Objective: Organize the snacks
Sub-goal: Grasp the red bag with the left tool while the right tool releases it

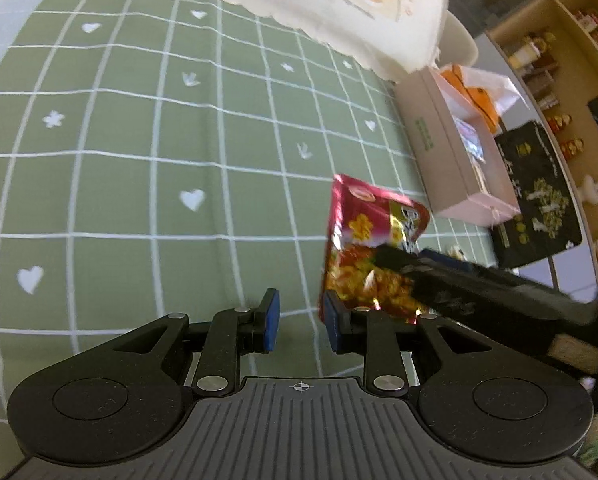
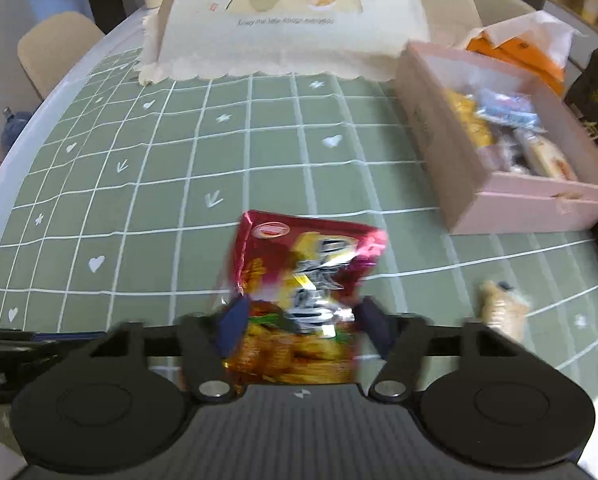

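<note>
Looking down my right gripper (image 2: 301, 322), tilted steeply toward the counter (image 2: 179, 184), I see its blue pads pinching a red snack packet (image 2: 299, 280) by the lower half, lifted off the green checked cloth. My left gripper (image 1: 299, 322) sits beside it, pads a narrow gap apart with nothing between them. The packet's print is too blurred to read. Further right stands a pink box (image 2: 531, 208) of snacks. Beyond it, a cream cover (image 2: 291, 40) bears cartoon figures.
</note>
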{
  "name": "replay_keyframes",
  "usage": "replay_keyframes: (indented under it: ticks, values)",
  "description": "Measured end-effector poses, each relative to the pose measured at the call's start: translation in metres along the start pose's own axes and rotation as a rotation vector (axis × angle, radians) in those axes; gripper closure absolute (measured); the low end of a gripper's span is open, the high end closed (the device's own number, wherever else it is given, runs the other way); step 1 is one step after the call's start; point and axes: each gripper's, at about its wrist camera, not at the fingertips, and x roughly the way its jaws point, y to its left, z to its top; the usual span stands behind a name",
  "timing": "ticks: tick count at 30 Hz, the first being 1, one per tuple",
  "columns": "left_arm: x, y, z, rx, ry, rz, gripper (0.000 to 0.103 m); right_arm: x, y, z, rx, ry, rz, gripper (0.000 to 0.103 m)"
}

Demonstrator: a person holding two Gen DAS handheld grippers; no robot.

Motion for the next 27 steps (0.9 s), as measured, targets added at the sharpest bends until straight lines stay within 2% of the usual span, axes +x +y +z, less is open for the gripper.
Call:
replay_keyframes:
  ticks: [1, 2, 3, 4, 8, 10, 12, 13, 16, 20, 22, 23, 24, 27]
  values:
    - [0.003, -0.005, -0.001, 0.008, 0.008, 0.003, 0.075, -0.005, -0.005, 0.001, 0.004, -0.004, 0.014, 0.069]
    - [0.005, -0.009, -0.003, 0.016, 0.015, 0.005, 0.075, -0.011, -0.011, 0.001, 0.006, -0.011, 0.022, 0.08]
    - [0.007, -0.013, -0.005, 0.024, 0.022, 0.006, 0.075, -0.017, -0.016, 0.0, -0.002, -0.018, 0.021, 0.1]
    - [0.009, -0.02, -0.007, 0.036, 0.028, 0.007, 0.075, -0.021, -0.02, -0.001, -0.017, -0.026, 0.01, 0.101]
    - [0.014, -0.037, -0.008, 0.058, 0.007, 0.034, 0.075, -0.034, -0.046, -0.008, -0.033, -0.057, -0.002, 0.1]
    - [0.015, -0.039, -0.007, 0.043, -0.012, 0.055, 0.075, -0.038, -0.056, -0.011, -0.021, -0.051, 0.034, 0.088]
    - [0.014, -0.038, -0.004, 0.04, -0.039, 0.055, 0.075, -0.041, -0.062, -0.015, -0.013, -0.058, 0.039, 0.042]
    - [0.014, -0.037, -0.001, 0.038, -0.049, 0.037, 0.075, -0.043, -0.065, -0.017, -0.006, -0.071, 0.025, 0.036]
    - [0.019, -0.027, 0.012, 0.015, -0.063, -0.012, 0.075, -0.052, -0.074, -0.029, 0.002, -0.103, -0.011, 0.035]
    - [0.032, -0.013, 0.029, -0.021, -0.051, -0.083, 0.075, -0.053, -0.085, -0.044, 0.003, -0.098, -0.03, 0.036]
    - [0.039, -0.007, 0.036, -0.023, -0.038, -0.117, 0.075, -0.048, -0.086, -0.048, 0.018, -0.087, -0.013, 0.045]
    - [0.043, -0.005, 0.039, -0.027, -0.031, -0.125, 0.075, -0.045, -0.083, -0.048, 0.018, -0.09, 0.008, 0.057]
    - [0.047, -0.004, 0.04, -0.03, -0.024, -0.129, 0.076, -0.041, -0.077, -0.046, 0.008, -0.094, 0.019, 0.064]
    - [0.06, 0.0, 0.046, -0.029, 0.01, -0.219, 0.077, -0.022, -0.059, -0.038, -0.035, -0.081, -0.02, 0.067]
